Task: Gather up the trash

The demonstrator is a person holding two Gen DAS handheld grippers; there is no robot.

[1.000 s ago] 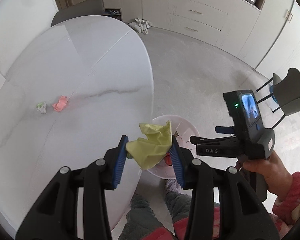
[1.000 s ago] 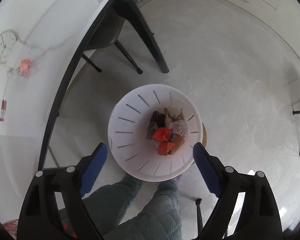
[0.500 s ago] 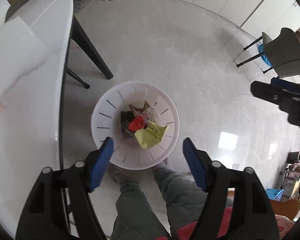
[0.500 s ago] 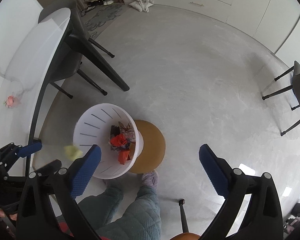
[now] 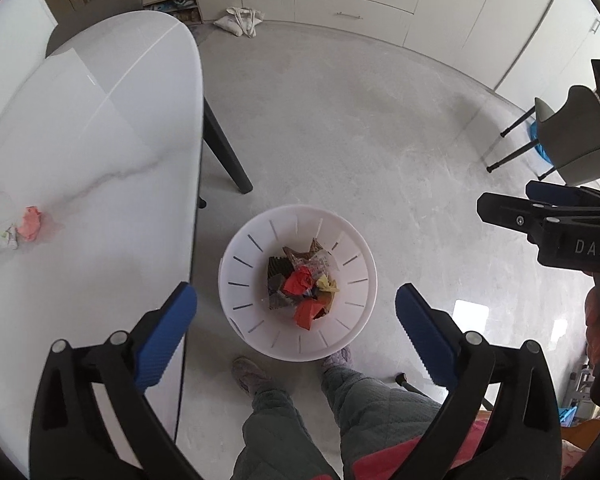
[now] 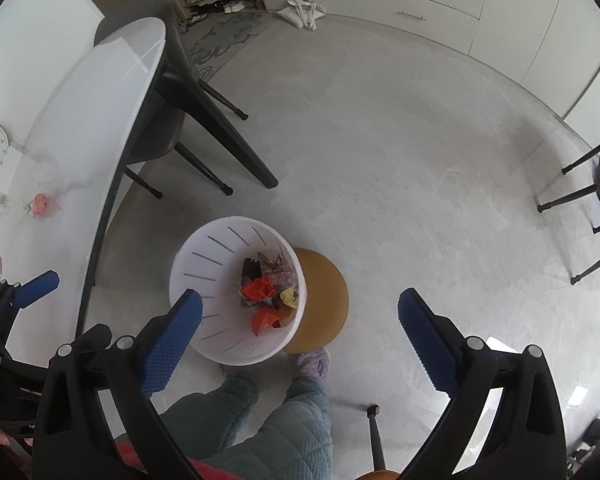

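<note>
From the left wrist, the left gripper (image 5: 296, 316) hangs with jaws wide apart and empty, straight above the white bin (image 5: 236, 252); a yellow wad (image 5: 327, 284) lies inside among red scraps; at nine o'clock a pink wad (image 5: 31, 222) sits on the table (image 5: 100, 120). From the right wrist, the right gripper (image 6: 300, 320) also gapes empty; the bin (image 6: 204, 248) lies toward eleven o'clock of its gap, touching a brown stool (image 6: 324, 292).

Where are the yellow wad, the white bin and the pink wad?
yellow wad (image 5: 327, 284), left wrist view, its crumpled middle.
white bin (image 5: 236, 264), left wrist view, inner left wall.
pink wad (image 5: 31, 222), left wrist view, its centre.
</note>
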